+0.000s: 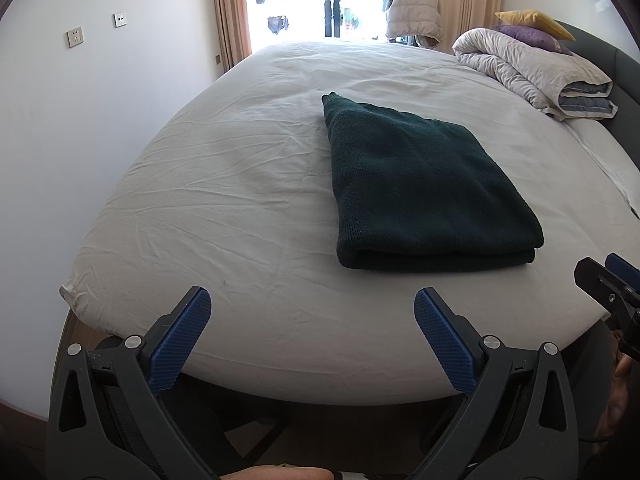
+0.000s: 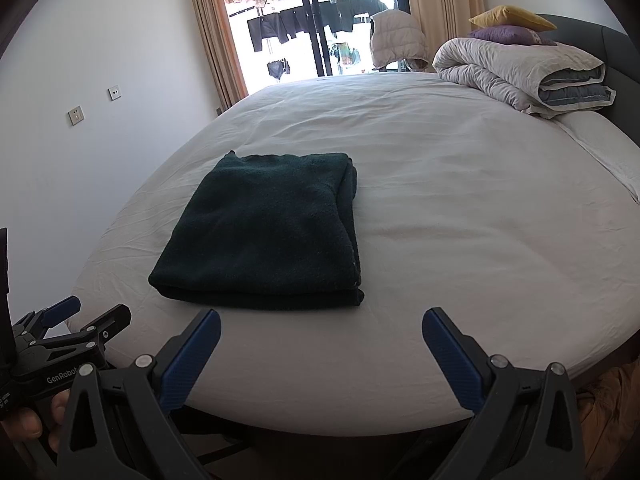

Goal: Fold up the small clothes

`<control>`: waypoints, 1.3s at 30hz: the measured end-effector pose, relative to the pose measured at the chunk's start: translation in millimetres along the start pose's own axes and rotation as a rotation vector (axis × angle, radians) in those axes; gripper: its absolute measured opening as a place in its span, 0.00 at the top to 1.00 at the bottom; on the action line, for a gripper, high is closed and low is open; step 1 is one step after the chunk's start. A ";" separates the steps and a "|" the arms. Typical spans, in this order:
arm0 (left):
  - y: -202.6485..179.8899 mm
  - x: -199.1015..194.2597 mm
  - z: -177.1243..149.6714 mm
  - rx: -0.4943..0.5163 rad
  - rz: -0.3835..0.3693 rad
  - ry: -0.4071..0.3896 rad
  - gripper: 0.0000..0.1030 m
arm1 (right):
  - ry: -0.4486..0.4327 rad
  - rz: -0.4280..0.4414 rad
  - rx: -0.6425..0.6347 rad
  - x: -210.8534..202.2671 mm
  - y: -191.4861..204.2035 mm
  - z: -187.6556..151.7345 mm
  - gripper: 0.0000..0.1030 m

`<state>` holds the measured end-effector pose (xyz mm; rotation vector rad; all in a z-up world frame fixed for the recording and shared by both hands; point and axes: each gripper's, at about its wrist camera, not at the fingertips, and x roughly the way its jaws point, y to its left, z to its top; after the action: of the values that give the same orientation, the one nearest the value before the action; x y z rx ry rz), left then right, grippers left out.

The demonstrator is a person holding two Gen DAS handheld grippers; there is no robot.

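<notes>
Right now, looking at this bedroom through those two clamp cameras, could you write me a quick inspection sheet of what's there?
Surface: bed with a wrinkled white sheet.
Job's things: one dark green garment, folded into a rectangle, lying flat on the sheet.
Clutter: folded quilt at the head end, purple cushion and yellow cushion stacked on it.
Grippers: left gripper and right gripper both open, empty, held short of the garment at the bed's near edge.
Cables: nothing seen.
Surroundings: wall sockets, curtains, glass balcony door with laundry hanging outside, pale puffer vest by it.
</notes>
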<state>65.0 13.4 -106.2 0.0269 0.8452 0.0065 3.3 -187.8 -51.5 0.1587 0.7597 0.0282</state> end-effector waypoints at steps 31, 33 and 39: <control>-2.8 1.3 -3.8 0.000 -0.012 0.007 0.00 | 0.006 0.002 0.000 0.1 1.3 -2.2 0.00; -2.8 1.8 -4.1 0.001 -0.013 0.007 0.00 | 0.007 0.001 0.000 0.7 1.1 -2.5 0.00; -2.7 1.7 -4.1 0.000 -0.012 0.008 0.00 | 0.008 0.001 0.000 0.5 1.3 -3.2 0.00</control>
<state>63.1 10.8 -110.3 0.0217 0.8531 -0.0048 1.5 -186.0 -54.0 0.1591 0.7676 0.0302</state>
